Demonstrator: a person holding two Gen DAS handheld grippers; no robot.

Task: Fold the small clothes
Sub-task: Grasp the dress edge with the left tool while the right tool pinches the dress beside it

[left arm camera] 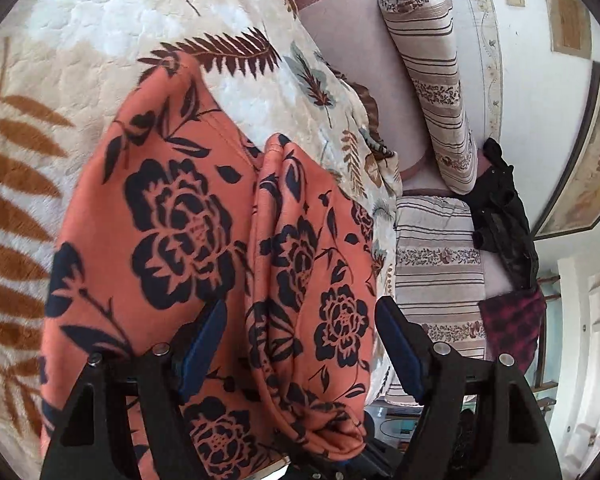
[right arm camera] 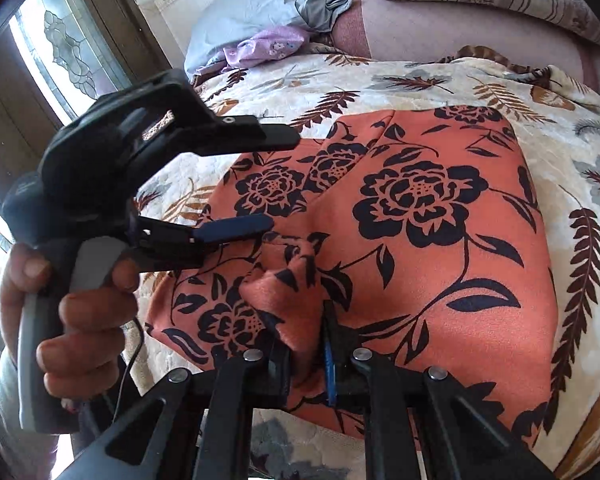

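The orange floral garment (right arm camera: 440, 240) lay spread on the leaf-print blanket (right arm camera: 340, 80) covering the bed. The right claw (right arm camera: 306, 344) was pressed together on a bunched fold at the garment's near edge. The left claw (left arm camera: 300, 336) stood spread, a raised ridge of the cloth (left arm camera: 300, 240) between its fingers. Only the right wrist view showed the left claw from outside (right arm camera: 260, 184), held in the person's left hand (right arm camera: 72, 312); only the left view showed striped bolsters (left arm camera: 432, 92).
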